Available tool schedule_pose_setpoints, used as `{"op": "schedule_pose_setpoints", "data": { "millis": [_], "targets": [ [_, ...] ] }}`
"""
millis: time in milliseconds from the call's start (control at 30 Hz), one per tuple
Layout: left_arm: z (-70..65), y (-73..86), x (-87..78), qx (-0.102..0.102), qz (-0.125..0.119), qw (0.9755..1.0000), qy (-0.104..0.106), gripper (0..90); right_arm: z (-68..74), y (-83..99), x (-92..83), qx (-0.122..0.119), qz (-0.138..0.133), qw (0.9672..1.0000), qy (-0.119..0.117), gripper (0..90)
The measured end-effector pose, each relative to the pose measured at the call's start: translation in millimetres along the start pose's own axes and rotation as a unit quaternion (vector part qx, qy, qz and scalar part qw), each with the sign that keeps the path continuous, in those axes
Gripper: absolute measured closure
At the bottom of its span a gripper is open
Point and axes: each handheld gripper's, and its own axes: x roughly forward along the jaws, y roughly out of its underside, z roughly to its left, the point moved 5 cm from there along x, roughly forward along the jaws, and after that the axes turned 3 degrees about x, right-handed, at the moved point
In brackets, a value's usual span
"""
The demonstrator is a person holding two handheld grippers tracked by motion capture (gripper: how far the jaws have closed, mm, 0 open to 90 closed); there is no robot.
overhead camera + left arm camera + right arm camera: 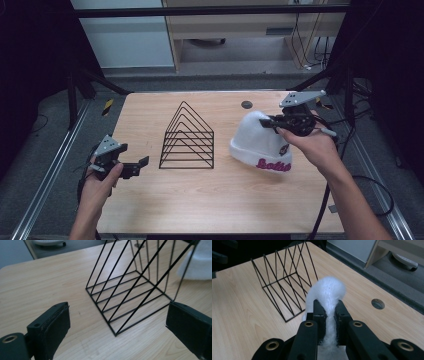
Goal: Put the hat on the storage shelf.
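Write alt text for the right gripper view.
The right gripper pinches a fold of a fluffy white beanie between its black jaws, above a light wooden table. A black wire rack stands behind on the left.

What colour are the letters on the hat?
Pink letters on the white hat, clearest in the high view.

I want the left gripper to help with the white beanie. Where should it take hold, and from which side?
Probably the folded cuff of the white beanie, from the wire rack's side. The right gripper already pinches the crown, and the cuff is a thick doubled edge facing the open left gripper, which suits a pinch.
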Motion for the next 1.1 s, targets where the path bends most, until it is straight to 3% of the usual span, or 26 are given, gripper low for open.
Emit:
{"op": "schedule_pose_setpoints", "data": {
  "millis": [133, 467, 533, 1100],
  "targets": [
    [-6.0, -11.2, -7.4, 0.01, -0.013, 0.9998, 0.009, 4.6, 0.9, -12.9, -3.4, 0.0, -0.013, 0.9999, -0.005, 83.0],
    [-13.5, -30.1, -12.0, 0.04, -0.006, 0.9991, 0.012, 4.5, 11.4, -37.4, -11.4, -0.013, -0.03, 0.9994, -0.007, 83.0],
    [-15.8, -35.1, -12.0, 0.039, -0.006, 0.9989, 0.024, 4.5, 13.9, -44.6, -12.7, -0.017, -0.032, 0.9993, -0.01, 83.0],
    [-23.6, -55.5, -14.0, 0.064, -0.006, 0.9972, 0.037, 4.2, 29.6, -86.9, -17.1, -0.031, -0.063, 0.9973, -0.02, 83.0]
  ]
}}
